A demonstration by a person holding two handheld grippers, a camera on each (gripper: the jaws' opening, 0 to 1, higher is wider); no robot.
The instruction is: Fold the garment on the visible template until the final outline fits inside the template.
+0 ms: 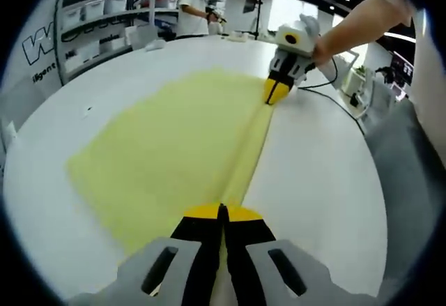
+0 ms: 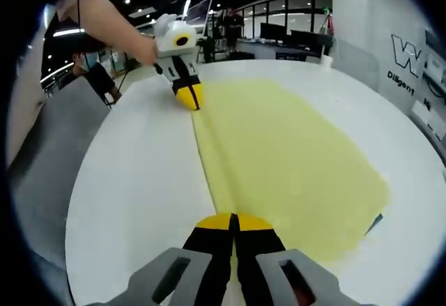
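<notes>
Roughly mid-fold, by my read. Yellow garment (image 1: 167, 153) lies flat on the round white table (image 1: 327, 180), most of it spread to one side — no template outline can be made out under or around it, so fit can't be checked from these views.

Left gripper (image 1: 223, 212): jaws closed together, pinching the near end of the garment's folded edge. Right gripper (image 2: 233, 219): same, jaws clenched on the opposite end of that edge. Each one also shows far off in the other's view, with a hand (image 1: 327, 44) on it, its yellow tips down on the cloth.

What looks done: one long side turned over into a narrow strip (image 2: 209, 159) running straight from gripper to gripper. What's left — judgement only — carrying that edge across the wide panel, then probably further folds to shrink the outline.

Orientation: the folded edge is taut and straight between the two grippers; the garment's long axis seems to run along that line, the broad panel fanning out sideways from it. Far corners lie flat; a small dark mark (image 2: 374, 224) sits at one corner on the table.
</notes>
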